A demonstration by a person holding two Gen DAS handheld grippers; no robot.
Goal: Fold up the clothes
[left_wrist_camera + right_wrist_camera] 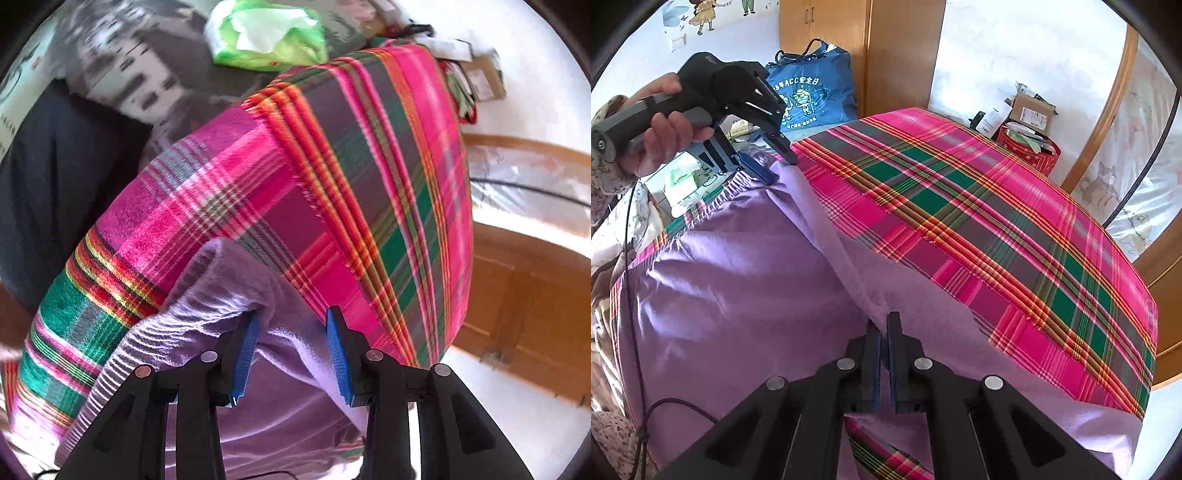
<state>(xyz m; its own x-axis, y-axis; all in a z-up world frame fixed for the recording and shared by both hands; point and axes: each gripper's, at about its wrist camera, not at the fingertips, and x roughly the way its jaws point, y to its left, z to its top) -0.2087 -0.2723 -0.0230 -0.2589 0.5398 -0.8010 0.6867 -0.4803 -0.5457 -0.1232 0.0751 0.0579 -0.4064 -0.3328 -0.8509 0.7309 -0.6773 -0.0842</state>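
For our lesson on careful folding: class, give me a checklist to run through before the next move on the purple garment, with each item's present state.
1. Right tongs pinch the fold edge of the purple garment: ok, shut on the cloth.
2. Left tongs grip the waistband end: not ok, the blue pads stand apart with cloth between them.
3. Fold edge runs straight between the two tongs: ok, one ridge in the right wrist view.
4. Garment lies on the plaid cloth: ok.
5. Black cable clear of the garment: cannot tell; it hangs at the left edge.
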